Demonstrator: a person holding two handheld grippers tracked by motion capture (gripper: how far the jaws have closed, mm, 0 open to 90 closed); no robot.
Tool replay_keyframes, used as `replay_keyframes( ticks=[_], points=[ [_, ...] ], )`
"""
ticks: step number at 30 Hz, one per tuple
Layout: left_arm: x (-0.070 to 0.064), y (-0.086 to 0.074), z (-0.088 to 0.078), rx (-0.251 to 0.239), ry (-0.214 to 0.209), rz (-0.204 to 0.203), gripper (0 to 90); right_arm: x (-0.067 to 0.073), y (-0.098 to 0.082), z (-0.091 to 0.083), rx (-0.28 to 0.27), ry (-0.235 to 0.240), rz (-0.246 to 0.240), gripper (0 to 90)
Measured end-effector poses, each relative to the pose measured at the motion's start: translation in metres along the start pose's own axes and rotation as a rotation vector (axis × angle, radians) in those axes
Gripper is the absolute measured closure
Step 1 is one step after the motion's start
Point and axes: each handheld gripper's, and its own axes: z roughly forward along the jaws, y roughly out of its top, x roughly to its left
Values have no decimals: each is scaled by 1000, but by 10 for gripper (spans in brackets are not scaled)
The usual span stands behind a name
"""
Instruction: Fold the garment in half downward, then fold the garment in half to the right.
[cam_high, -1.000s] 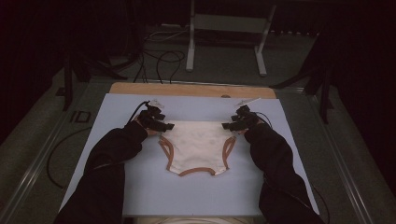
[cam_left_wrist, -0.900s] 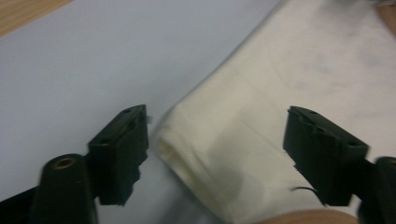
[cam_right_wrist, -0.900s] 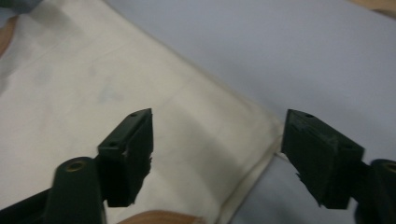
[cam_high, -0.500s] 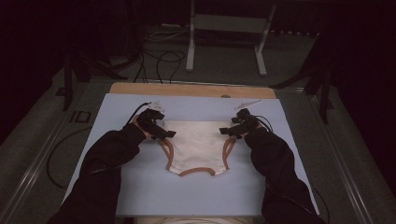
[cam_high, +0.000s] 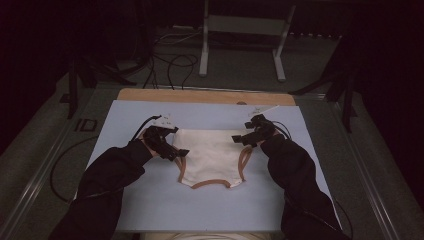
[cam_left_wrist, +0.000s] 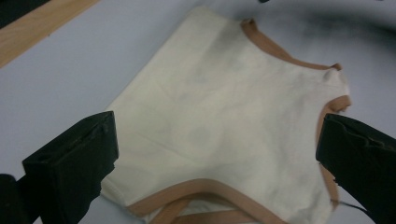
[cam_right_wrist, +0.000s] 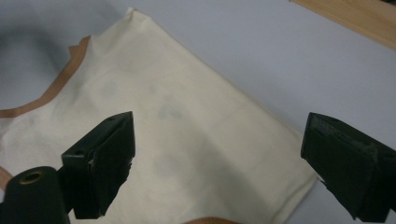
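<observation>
A: Dim room here. A pale blue mat (cam_high: 150, 200) covers the desk (cam_high: 200, 96), and a strip of bare wood shows along the far edge.

B: And in the middle of that mat lie the briefs (cam_high: 212, 157), cream cloth with tan trim, spread flat, waistband toward the far side.

A: Left tongs (cam_high: 172, 147) sit at the briefs' left corner, right tongs (cam_high: 245, 140) at the right corner. Both have just been opening, and both stand wide now.

B: Anything in them?

A: No. In the left gripper view the briefs (cam_left_wrist: 224, 126) lie on the mat between and beyond the two black jaws, and the pads press on nothing. Same in the right gripper view: cloth (cam_right_wrist: 159, 135) flat below, jaws far apart and clear of it.

B: Dark sleeves come in from the near edge, one on each side of the garment.

A: Beyond the desk the floor is grey. Black cables (cam_high: 170, 65) loop across it, and a light metal stand (cam_high: 245, 40) rests on two feet at the back.

B: Dark tripod legs (cam_high: 80, 80) at far left, more dark legs at far right. A cable trails off the left side of the desk.

A: In the right gripper view, the wood edge (cam_right_wrist: 355, 18) sits at the top corner, well apart from the briefs.
</observation>
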Motion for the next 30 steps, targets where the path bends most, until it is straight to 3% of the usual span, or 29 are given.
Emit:
replay_keyframes(
  ticks=[10,30],
  points=[
    [-21,-5,-8,15,-19,35,1,15,16,9,7,24,-37,100],
    [-34,-19,-10,25,-28,62,2,33,37,31,10,62,-73,100]
  ],
)
